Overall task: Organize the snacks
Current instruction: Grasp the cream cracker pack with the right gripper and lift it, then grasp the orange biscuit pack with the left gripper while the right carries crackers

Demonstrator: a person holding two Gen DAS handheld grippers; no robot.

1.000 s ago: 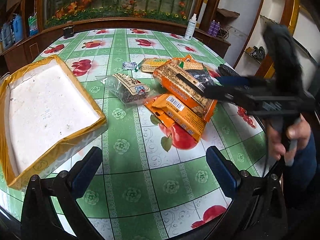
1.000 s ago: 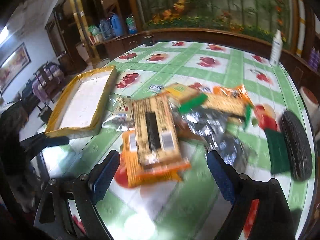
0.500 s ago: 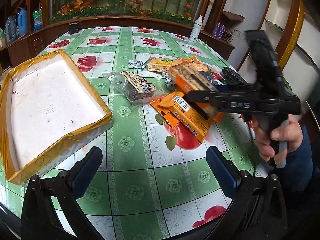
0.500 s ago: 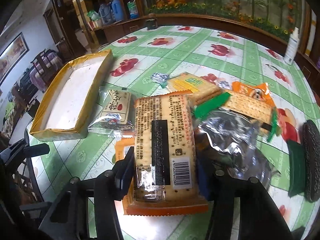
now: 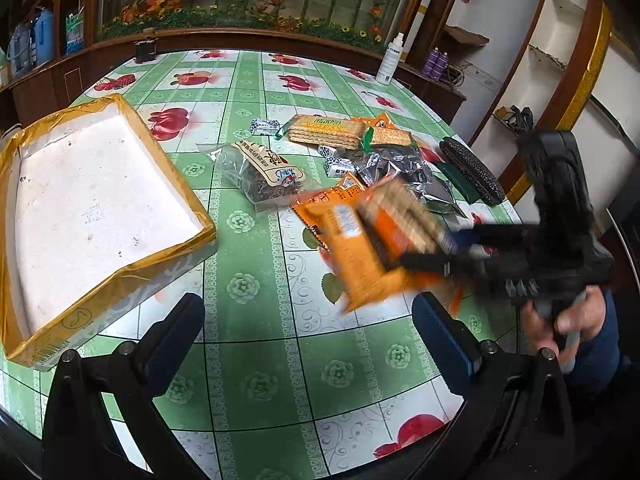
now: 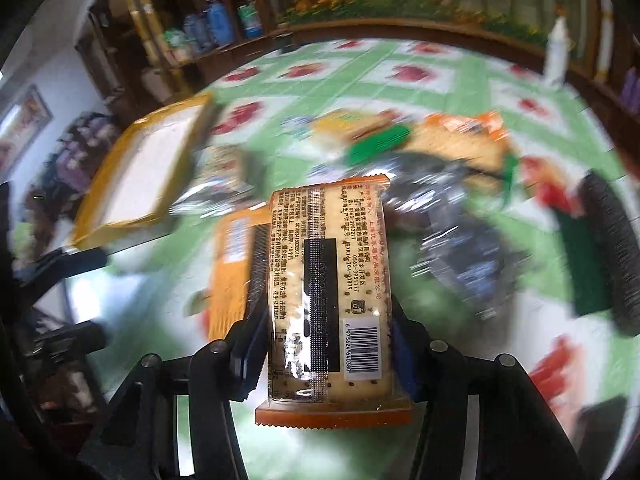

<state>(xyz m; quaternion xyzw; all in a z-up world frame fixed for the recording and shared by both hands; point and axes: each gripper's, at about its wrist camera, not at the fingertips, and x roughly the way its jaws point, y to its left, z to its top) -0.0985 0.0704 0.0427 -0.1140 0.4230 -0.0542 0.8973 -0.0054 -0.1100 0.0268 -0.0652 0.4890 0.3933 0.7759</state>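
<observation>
Right wrist view shows the right hand-held gripper clamped on an orange cracker packet, its 2 blue pads pressing the packet's long sides near the barcode end. The packet is raised off the worktop and points toward 12 o'clock, printed back face up. Below it, toward 9 o'clock, a second orange packet lies flat on the cloth. Everything beyond is smeared by motion blur.

From the left wrist view, the same held packet appears blurred at about 3 o'clock, pinched by the right hand-held gripper, with the second orange packet just under it. The person's hand wraps the handle at 4 o'clock. The left hand-held gripper hangs over the near edge of the worktop with its fingers spread wide and nothing between them.

An open yellow-rimmed box with a white floor sits at 9 o'clock, well apart from the snack pile. Near the centre lies a clear bag of dark snack. Toward 12 o'clock is a green-ended biscuit pack, with a small wrapped sweet just beside it at its 9 o'clock side. A crumpled silver wrapper lies between the biscuits and the held packet. A dark oval object rests near the worktop's edge at 2 o'clock, and a white spray bottle stands at the far rim.
</observation>
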